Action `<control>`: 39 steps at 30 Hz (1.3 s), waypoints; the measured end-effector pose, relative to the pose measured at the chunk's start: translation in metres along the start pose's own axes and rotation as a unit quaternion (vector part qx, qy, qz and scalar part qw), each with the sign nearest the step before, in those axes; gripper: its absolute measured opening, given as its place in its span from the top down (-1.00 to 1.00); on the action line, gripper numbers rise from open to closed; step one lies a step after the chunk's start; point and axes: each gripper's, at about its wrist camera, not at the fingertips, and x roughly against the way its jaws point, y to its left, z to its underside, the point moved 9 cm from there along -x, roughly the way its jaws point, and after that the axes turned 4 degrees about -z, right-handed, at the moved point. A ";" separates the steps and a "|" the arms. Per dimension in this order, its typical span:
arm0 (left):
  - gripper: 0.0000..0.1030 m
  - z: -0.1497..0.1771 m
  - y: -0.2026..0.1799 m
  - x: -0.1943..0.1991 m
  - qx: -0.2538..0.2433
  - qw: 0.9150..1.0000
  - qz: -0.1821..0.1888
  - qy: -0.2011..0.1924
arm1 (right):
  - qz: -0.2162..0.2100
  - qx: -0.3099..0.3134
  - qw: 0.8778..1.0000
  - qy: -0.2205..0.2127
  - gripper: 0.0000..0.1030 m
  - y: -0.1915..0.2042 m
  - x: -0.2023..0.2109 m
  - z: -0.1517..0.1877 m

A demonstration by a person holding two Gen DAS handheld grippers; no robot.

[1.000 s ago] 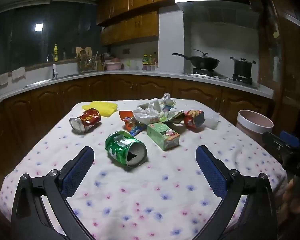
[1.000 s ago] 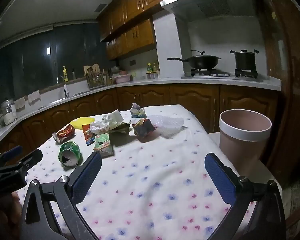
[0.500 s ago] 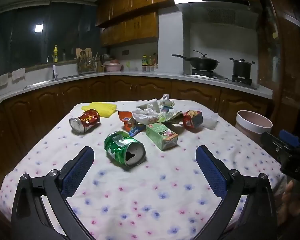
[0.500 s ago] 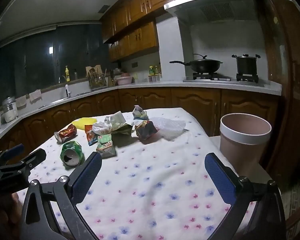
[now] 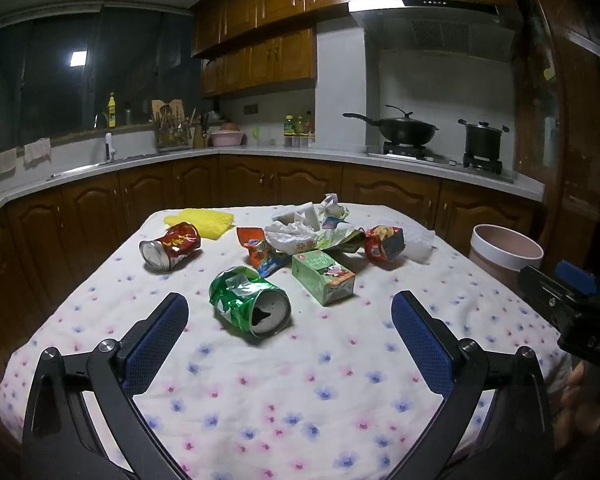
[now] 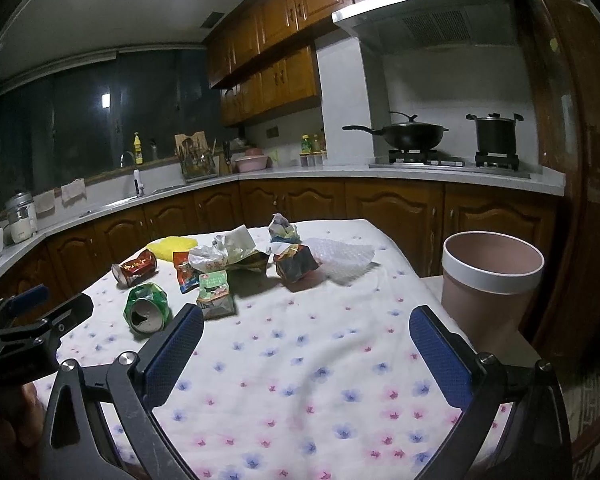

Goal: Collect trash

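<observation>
I see a squashed green can (image 5: 250,305) on its side, a red can (image 5: 171,245), a green box (image 5: 323,277), and wrappers (image 5: 300,236) piled together.

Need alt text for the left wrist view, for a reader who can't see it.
The open left gripper hovers over a floral tablecloth, empty, facing a crushed green can. Beyond lie a red can, a green carton and wrappers; a pink bin stands right of the table.

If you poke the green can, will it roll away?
Probably only a little: the green can lies on its side but is badly dented. It looks empty, so likely light. The soft tablecloth should slow it.
</observation>
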 end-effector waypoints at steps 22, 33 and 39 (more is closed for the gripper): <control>-1.00 0.000 0.000 0.000 -0.003 1.000 0.000 -0.001 | -0.003 0.002 1.000 -0.003 -1.00 0.003 0.004 -0.006; -1.00 0.000 0.000 0.000 -0.002 1.000 -0.001 -0.001 | -0.004 0.002 1.000 -0.003 -1.00 0.004 0.003 -0.004; -1.00 0.001 0.000 0.000 -0.003 1.000 0.001 0.001 | -0.004 0.001 1.000 -0.002 -1.00 0.004 0.003 -0.004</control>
